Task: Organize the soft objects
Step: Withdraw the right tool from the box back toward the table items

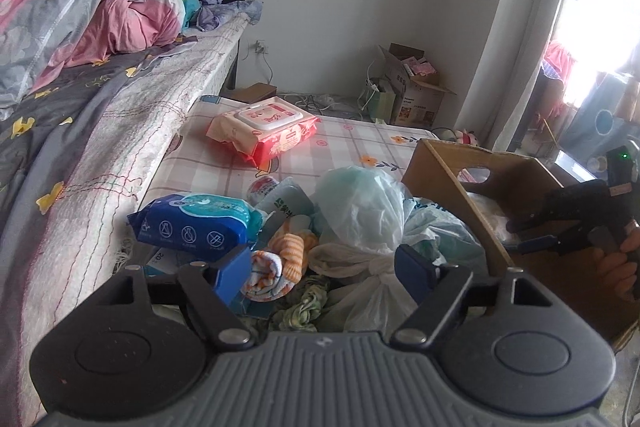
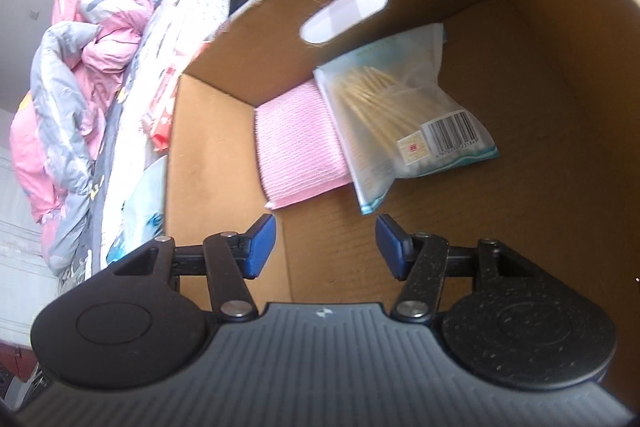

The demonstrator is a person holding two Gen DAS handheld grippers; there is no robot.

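Right claw (image 2: 326, 245) gapes empty over the box (image 2: 224, 163) (left likewise).

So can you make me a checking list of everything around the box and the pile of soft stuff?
Surface: checked mat beside the bed.
Job's things: cardboard box holds a pink cloth and a bag of cotton swabs; blue wipes pack, orange striped socks, tied plastic bags and red wipes pack lie outside it.
Clutter: open carton by the wall.
Grippers: left gripper open above the pile; right gripper open over the box, empty.
Cables: white leads on the floor.
Surroundings: crumpled quilt, bright window.
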